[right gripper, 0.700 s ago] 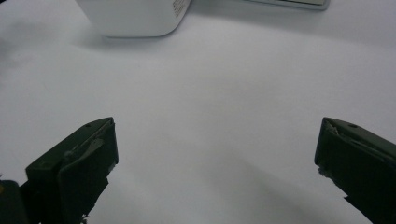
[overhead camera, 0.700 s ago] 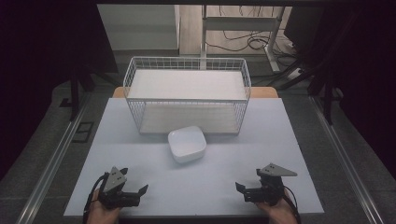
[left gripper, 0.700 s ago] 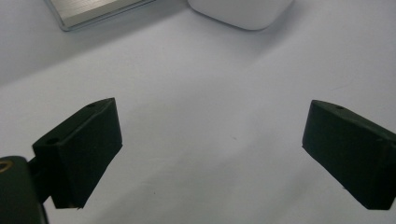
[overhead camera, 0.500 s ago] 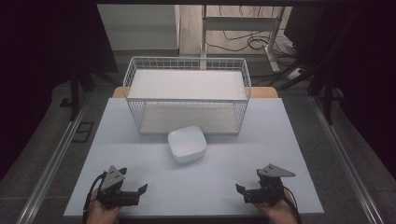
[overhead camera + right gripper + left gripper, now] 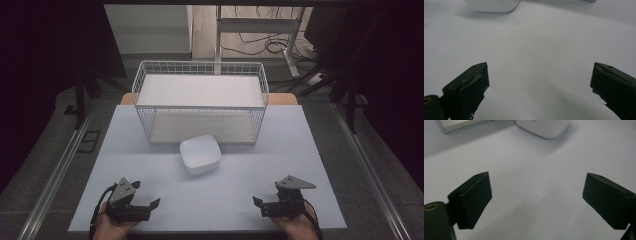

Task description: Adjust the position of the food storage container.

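A white square bowl [image 5: 200,154] sits on the white table [image 5: 310,140], just in front of a white wire basket [image 5: 201,102]. My left gripper [image 5: 150,206] rests near the table's front left edge, open, nothing between its jaws. My right gripper [image 5: 260,206] rests near the front right edge, also open and empty. In the left gripper view [image 5: 536,202] the bowl [image 5: 544,127] lies far ahead at the top, beside the basket's base [image 5: 461,126]. The right gripper view [image 5: 539,92] has the bowl [image 5: 491,6] at the top left.
The basket stands at the table's back middle, its open top facing up and a white liner inside. Past the table are a desk frame with cables [image 5: 260,35] on the floor and dark surroundings. A metal rail [image 5: 55,170] runs along the table's left.
Both grippers have shifted very slightly at the front edge. The bowl and basket have not moved.
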The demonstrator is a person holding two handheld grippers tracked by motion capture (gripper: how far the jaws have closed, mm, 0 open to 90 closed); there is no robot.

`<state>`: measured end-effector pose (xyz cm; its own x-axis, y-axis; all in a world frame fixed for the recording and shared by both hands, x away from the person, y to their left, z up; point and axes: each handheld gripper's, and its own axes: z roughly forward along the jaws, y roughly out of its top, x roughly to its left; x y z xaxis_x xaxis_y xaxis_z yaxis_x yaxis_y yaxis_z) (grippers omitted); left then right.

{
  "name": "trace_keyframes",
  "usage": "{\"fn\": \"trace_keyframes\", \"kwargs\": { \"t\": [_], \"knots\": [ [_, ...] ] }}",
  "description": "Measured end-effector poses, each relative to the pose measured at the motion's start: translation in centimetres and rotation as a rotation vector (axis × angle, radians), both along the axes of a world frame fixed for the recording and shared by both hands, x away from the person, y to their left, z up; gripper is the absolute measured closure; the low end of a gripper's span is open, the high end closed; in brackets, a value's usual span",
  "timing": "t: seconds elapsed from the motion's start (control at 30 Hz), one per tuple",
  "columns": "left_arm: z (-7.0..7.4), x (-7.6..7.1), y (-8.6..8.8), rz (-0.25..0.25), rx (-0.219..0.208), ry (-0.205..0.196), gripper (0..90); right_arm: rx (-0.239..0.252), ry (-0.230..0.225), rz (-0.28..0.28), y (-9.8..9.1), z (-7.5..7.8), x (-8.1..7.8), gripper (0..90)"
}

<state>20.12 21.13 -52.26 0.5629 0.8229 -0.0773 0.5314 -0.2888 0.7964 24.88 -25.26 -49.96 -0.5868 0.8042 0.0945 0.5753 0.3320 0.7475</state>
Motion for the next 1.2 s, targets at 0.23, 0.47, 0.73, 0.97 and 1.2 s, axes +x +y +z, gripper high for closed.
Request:
{"fn": "trace_keyframes", "kwargs": {
  "t": [0.23, 0.47, 0.73, 0.97, 1.2],
  "knots": [
    [0.4, 0.7, -0.8, -0.027, 0.002, -0.004, 14.8, -0.016, -0.006, 0.005, 0.5, 0.2, 0.5, 8.7],
    [0.7, 2.0, -1.1, -0.037, 0.009, -0.013, 23.8, -0.010, -0.019, 0.026, 1.3, 0.9, 1.8, 18.0],
    [0.9, 3.9, -1.5, -0.042, 0.006, -0.004, 43.0, -0.034, 0.005, 0.114, 3.6, 1.1, 3.4, 33.9],
    [1.5, 6.5, -1.5, -0.006, -0.024, -0.013, 64.4, -0.036, -0.007, 0.163, 5.3, 1.5, 5.9, 57.2],
    [1.2, 9.5, -2.1, -0.013, -0.053, 0.001, 87.7, -0.065, -0.040, 0.195, 7.5, 1.4, 8.8, 81.7]
  ]
}}
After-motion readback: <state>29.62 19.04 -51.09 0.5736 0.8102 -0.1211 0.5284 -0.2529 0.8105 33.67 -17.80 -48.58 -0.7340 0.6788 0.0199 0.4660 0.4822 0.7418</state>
